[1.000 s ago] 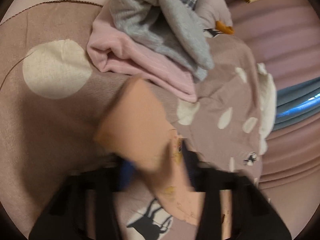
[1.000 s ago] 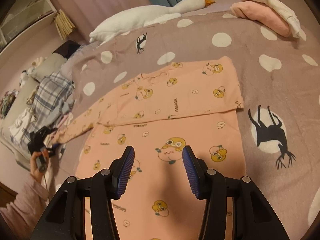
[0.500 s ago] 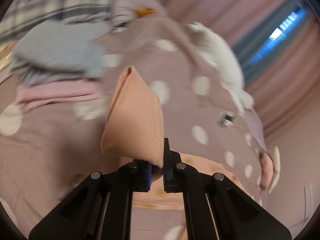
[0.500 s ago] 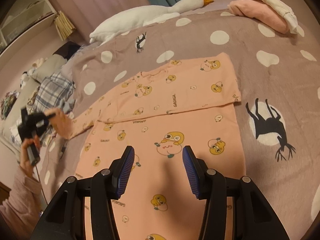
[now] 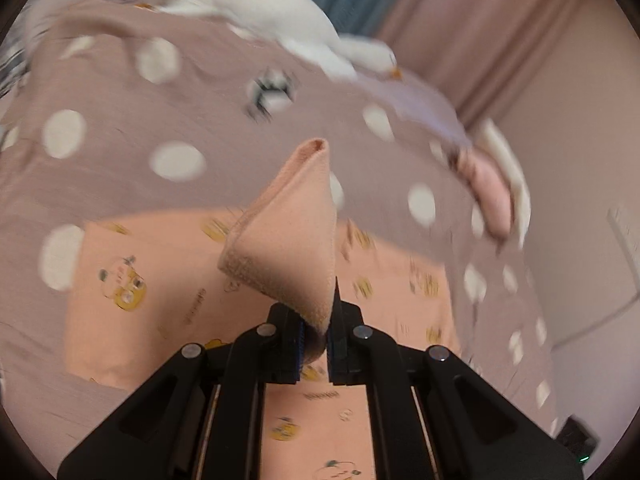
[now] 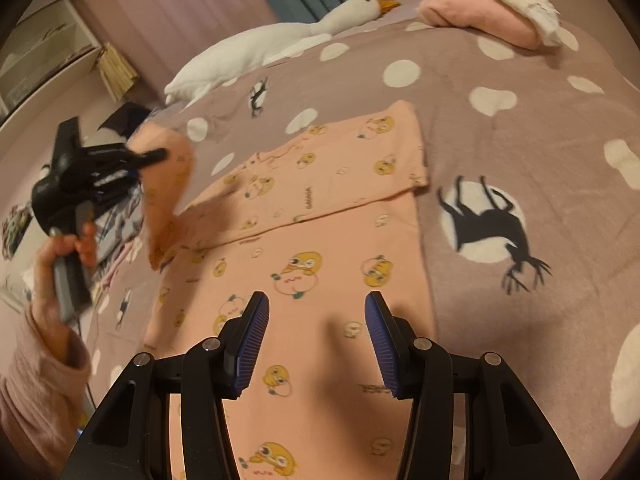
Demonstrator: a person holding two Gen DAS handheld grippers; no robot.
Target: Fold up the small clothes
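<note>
Peach pyjama top lies spread on the bed's mauve blanket, printed with yellow cartoon faces and small lettering that seems to read "GAGAGA", though it is too small to be sure. Going from the left of the right wrist view: the person's left hand holds the left gripper raised off the bed, and a sleeve of the top rises from the garment to it; the picture there is blurred. Just right of that, the other sleeve lies folded across the chest of the top. Low in the middle, the right gripper hangs over the lower part of the top with its blue-ribbed pads wide apart and nothing between them. Further right, a black animal silhouette on a white spot marks the blanket. Along the far edge lie a white goose plush and — at the right — a pink pillow under a white one. The left wrist view shows what the other cannot: the left gripper is clamped on the sleeve's cuff, whose ribbed hem stands up in a cone above the jaws, with the top flat below. Only the right wrist view shows the shelves at far left.
</note>
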